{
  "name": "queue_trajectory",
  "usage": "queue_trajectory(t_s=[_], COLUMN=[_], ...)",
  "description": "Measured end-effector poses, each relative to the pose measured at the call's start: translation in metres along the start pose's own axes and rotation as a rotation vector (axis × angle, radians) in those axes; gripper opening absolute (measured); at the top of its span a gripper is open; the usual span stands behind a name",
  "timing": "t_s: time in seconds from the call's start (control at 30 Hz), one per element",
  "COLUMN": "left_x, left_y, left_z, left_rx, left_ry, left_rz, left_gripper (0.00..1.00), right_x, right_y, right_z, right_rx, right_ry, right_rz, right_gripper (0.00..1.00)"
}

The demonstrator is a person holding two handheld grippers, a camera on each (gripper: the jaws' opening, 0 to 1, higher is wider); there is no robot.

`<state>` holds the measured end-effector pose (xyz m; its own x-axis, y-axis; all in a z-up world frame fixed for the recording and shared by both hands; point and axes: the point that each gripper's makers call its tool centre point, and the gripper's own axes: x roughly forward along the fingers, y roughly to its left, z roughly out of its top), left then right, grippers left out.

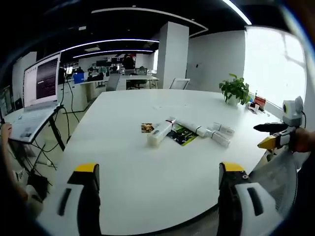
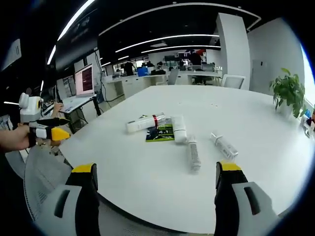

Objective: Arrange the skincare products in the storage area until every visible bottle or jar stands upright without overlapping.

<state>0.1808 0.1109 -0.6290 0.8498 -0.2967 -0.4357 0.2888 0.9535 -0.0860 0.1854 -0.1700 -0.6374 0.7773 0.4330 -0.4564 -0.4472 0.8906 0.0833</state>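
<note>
Several white skincare tubes and bottles lie on their sides near the middle of the white table (image 1: 128, 187). A boxy white bottle (image 1: 158, 133) lies leftmost, then a tube (image 1: 193, 128) and two small ones (image 1: 221, 135). In the right gripper view a red-banded bottle (image 2: 144, 123), a tube (image 2: 178, 129), a grey-white tube (image 2: 193, 154) and a small tube (image 2: 224, 145) all lie flat. A green packet (image 2: 160, 132) lies among them. My left gripper (image 1: 158, 168) is open, short of the table. My right gripper (image 2: 156, 168) is open too, well back from the products.
A potted plant (image 1: 235, 89) stands at the table's far right edge. A laptop (image 1: 42, 81) sits on a side desk to the left. A mesh chair back (image 2: 44, 177) is near the table edge. A hand holds the left gripper (image 2: 47, 130); the right gripper (image 1: 275, 135) shows too.
</note>
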Motion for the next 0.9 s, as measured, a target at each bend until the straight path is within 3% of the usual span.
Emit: queue_trajectory(t_s=[0.9], left_x=[0.0006], left_y=[-0.0015], left_z=[-0.0035], left_rx=[0.006], left_ry=[0.015], left_rz=[-0.007], left_gripper=[0.94], right_x=[0.0004], right_y=[-0.0007], right_z=[-0.0041], right_rx=[0.005], right_ry=[0.020], right_rz=[-0.007], right_gripper=[0.97])
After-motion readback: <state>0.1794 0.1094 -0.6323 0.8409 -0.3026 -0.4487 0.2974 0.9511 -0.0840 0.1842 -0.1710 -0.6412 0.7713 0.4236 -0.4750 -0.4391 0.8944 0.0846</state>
